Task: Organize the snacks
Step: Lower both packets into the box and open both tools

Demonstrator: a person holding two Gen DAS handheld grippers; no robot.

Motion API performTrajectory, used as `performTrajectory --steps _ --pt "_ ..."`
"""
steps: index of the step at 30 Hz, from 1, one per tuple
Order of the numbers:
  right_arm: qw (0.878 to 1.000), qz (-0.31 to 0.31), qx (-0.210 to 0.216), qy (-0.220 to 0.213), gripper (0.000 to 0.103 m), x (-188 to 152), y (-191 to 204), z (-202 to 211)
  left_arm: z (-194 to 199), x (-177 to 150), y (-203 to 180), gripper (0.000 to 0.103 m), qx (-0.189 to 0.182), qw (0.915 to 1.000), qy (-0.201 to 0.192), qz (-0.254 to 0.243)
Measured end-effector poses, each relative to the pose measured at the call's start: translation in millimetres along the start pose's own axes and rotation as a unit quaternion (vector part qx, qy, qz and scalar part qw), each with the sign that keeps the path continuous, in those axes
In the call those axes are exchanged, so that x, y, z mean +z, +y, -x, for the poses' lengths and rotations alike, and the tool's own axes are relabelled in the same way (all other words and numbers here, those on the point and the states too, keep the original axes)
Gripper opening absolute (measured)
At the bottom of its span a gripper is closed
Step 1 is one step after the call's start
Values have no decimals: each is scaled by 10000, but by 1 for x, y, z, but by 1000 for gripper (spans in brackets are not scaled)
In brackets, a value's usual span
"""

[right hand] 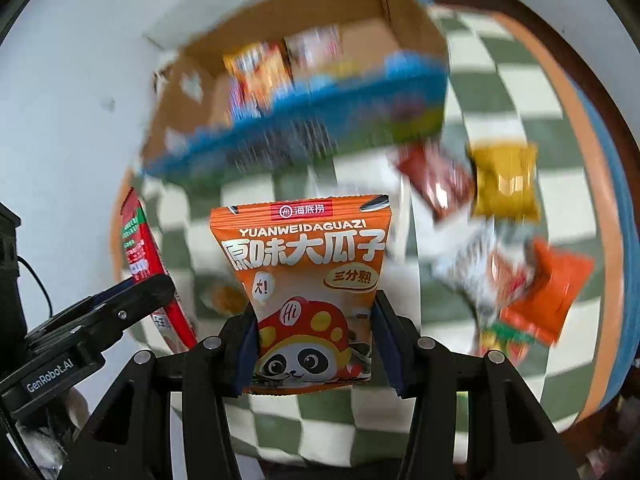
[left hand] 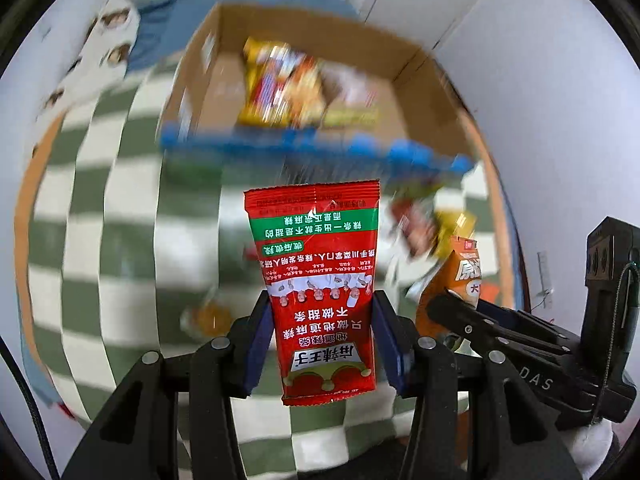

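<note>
My left gripper [left hand: 322,316] is shut on a red spicy-strip snack packet [left hand: 318,276] and holds it upright above the checkered cloth. My right gripper [right hand: 312,312] is shut on an orange sunflower-seed packet [right hand: 306,276]. Each gripper shows in the other's view: the right one with its orange packet [left hand: 460,276] at the right of the left wrist view, the left one with the red packet [right hand: 138,248] at the left of the right wrist view. Ahead stands an open cardboard box [left hand: 432,100] with a blue front edge, snack packets [left hand: 280,88] inside. The box also shows in the right wrist view [right hand: 404,12].
Loose snack packets lie on the green-and-white checkered cloth [right hand: 520,88]: a dark red one [right hand: 436,180], a yellow one [right hand: 504,184], a silver one [right hand: 472,268], an orange one [right hand: 548,288]. A small orange item [left hand: 210,316] lies on the cloth. White walls stand behind the box.
</note>
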State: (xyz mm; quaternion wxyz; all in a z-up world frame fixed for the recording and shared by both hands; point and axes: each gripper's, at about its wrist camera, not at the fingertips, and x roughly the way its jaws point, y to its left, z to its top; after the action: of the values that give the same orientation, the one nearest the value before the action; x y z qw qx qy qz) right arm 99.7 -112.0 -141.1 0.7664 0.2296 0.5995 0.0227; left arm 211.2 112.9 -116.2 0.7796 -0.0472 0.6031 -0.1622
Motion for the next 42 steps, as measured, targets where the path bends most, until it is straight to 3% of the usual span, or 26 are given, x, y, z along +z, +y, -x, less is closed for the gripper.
performTrajectory --steps 6,11,18,23,24,25,27,29,30,31,42 --pt "9987 -20 48 -505 54 83 21 17 -6 97 -21 45 217 9995 -139 -188" --pt "9978 44 -266 -604 54 163 24 5 -40 166 -17 45 753 9962 155 -411" --pt "9963 230 -774 -295 54 251 23 -51 -110 199 23 45 1384 9853 923 -388" --pt "9926 423 -1139 -12 55 289 23 -96 -147 205 51 48 1517 9790 1356 -108" --pt "9914 449 -1227 91 59 295 23 -105 -152 205 54 48 1508 9786 1398 -70" --pt "9904 480 -1282 181 74 298 23 -112 -156 205 58 51 1479 9788 1416 9" --pt "9901 469 -1309 217 89 303 21 -121 -161 205 64 60 1370 9809 1375 155" --pt "9910 420 -1254 228 89 305 19 -127 -161 207 66 69 1307 9831 1269 204" --pt "9909 438 -1248 237 89 305 20 -129 -160 208 66 82 1261 9840 1236 225" --pt "9907 452 -1263 247 89 305 20 -132 -160 208 67 84 1224 9849 1200 254" --pt "9919 452 -1188 19 89 280 30 -112 -123 207 52 84 1213 9907 466 391"
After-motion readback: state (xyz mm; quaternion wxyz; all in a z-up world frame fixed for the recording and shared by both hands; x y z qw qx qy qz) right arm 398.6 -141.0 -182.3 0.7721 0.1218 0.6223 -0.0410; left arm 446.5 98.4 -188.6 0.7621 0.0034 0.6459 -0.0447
